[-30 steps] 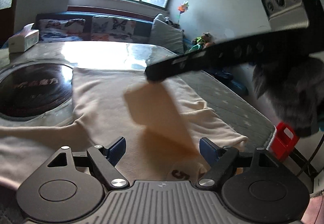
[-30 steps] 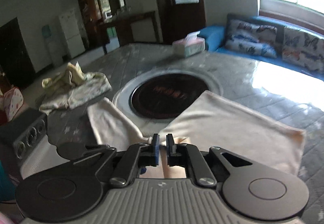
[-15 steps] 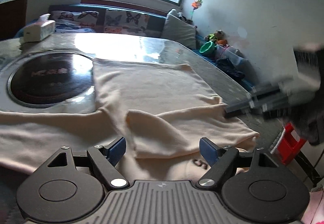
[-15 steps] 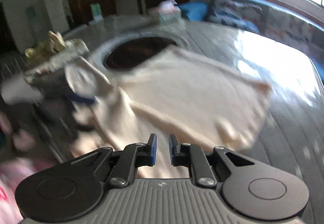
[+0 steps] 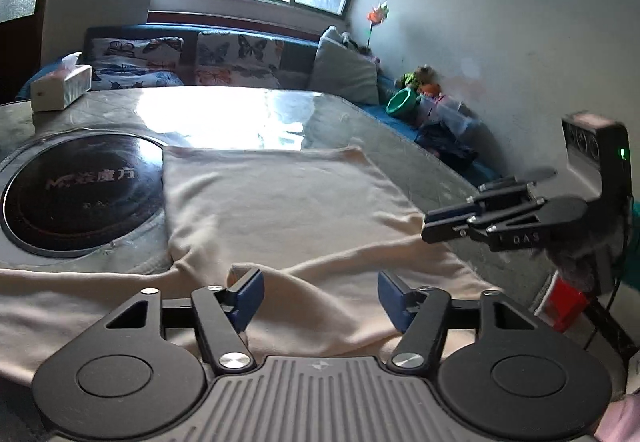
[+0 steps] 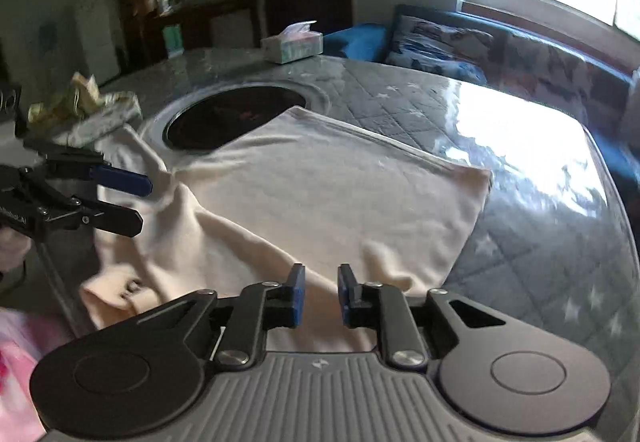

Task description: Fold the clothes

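The cream garment (image 5: pixel 280 202) looks like soft matt knit cloth, the table (image 6: pixel 540 170) is super glossy, and the round hob (image 5: pixel 72 194) is shiny black glass.

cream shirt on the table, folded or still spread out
Partly folded. The cream fabric shirt lies mostly flat, with one sleeve laid across its body; the other sleeve trails off unfolded.

The left gripper (image 5: pixel 318 296) is holding its jaws wide open. The right gripper (image 6: pixel 320 296) is keeping a small gap.
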Motion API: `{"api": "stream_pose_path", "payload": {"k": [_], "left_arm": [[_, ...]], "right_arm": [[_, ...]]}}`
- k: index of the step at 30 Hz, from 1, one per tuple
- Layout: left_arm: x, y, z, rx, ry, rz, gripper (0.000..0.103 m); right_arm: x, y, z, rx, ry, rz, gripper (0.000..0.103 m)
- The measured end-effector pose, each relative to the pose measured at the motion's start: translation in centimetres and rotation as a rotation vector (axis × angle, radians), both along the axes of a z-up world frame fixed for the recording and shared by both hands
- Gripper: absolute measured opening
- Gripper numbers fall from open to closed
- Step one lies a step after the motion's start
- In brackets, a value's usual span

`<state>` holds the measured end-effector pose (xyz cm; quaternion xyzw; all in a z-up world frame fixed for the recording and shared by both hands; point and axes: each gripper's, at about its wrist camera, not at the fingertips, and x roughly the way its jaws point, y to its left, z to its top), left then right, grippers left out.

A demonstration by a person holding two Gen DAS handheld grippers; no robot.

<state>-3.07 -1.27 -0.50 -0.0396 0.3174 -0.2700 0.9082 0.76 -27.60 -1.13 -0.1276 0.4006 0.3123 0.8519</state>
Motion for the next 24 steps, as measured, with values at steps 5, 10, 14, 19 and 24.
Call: {"api": "stream_pose_path", "payload": {"k": [5, 10, 14, 19, 24], "left_arm": [[0.0, 0.7, -0.6, 0.027, 0.014, 0.041, 0.062], [0.4, 1.2, -1.1, 0.034, 0.042, 0.063, 0.056], [0.6, 0.7, -1.7, 0.046, 0.062, 0.059, 0.043], [0.7, 0.3, -2.0, 0.071, 0.062, 0.066, 0.029], [0.7, 0.5, -2.0, 0.096, 0.067, 0.076, 0.004]], "right_arm": [[1.2, 0.0, 0.4, -0.028, -0.043, 0.061, 0.02], [2.4, -0.1, 0.2, -0.055, -0.055, 0.12, 0.02], [3.1, -0.5, -0.5, -0.061, -0.02, 0.146, 0.017], [2.5, -0.8, -0.4, -0.059, -0.037, 0.147, 0.004], [2.2, -1.9, 0.3, -0.044, -0.068, 0.08, 0.004]]}}
